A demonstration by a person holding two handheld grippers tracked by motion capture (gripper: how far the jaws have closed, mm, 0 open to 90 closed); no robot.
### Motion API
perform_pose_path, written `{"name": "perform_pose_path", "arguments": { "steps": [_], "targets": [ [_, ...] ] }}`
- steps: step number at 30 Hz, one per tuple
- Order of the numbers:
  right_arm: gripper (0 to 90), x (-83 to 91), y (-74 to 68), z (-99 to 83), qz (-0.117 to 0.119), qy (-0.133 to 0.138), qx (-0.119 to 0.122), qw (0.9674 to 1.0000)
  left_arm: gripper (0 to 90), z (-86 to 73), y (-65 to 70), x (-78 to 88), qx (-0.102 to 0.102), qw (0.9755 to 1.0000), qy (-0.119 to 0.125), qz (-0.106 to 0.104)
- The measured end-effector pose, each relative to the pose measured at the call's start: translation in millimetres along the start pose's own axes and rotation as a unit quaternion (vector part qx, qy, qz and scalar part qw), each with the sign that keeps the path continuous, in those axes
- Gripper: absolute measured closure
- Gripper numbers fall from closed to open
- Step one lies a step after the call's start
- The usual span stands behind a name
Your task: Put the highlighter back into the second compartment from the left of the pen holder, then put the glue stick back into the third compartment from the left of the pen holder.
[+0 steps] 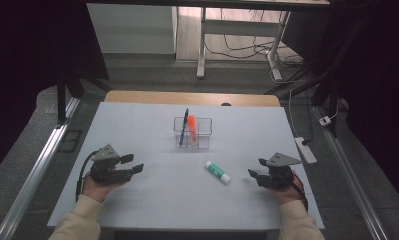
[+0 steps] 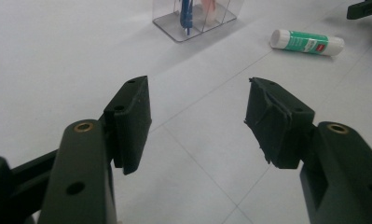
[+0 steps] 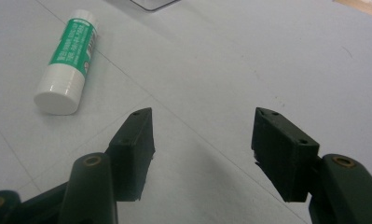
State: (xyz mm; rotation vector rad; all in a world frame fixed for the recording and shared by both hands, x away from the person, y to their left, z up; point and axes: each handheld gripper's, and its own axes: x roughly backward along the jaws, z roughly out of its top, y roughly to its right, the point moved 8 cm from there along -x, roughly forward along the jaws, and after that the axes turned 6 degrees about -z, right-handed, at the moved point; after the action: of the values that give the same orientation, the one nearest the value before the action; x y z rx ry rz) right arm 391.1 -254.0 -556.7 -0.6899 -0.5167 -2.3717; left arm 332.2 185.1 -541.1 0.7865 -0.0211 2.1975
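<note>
A green-and-white glue stick (image 1: 217, 171) lies on the white table sheet (image 1: 152, 205), right of centre; it also lies at the upper right of the left gripper view (image 2: 307, 42) and the upper left of the right gripper view (image 3: 67, 60). A clear plastic organiser (image 1: 192, 133) behind it holds a dark blue pen (image 1: 184, 126) and an orange marker (image 1: 191, 129). My left gripper (image 1: 134, 163) rests low at the left, open with nothing between its jaws (image 2: 197, 121). At the right my right gripper (image 1: 256, 170) points toward the glue stick, open and empty (image 3: 202, 149).
The sheet covers a wooden table whose far edge (image 1: 192, 97) shows bare wood. A white power strip (image 1: 306, 150) lies on the floor to the right. Desk legs and cables (image 1: 247, 50) stand beyond the table.
</note>
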Motion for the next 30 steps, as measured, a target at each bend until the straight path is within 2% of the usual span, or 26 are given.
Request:
{"name": "perform_pose_path", "arguments": {
  "steps": [16,20,30],
  "targets": [
    [39.0,0.8,0.2,2.0,0.003,0.005,0.002,1.0000,38.2,-1.6,-3.0,1.2,0.003,1.0000,0.000,0.009],
    [39.0,1.5,0.5,1.6,-0.002,0.004,0.001,1.0000,38.1,-1.8,-4.7,0.5,0.002,0.9999,-0.002,0.010],
    [39.2,3.1,-2.4,4.4,0.010,0.008,0.000,0.9999,37.2,-4.4,-6.5,0.4,-0.001,0.9998,-0.009,0.016]
  ]
}}
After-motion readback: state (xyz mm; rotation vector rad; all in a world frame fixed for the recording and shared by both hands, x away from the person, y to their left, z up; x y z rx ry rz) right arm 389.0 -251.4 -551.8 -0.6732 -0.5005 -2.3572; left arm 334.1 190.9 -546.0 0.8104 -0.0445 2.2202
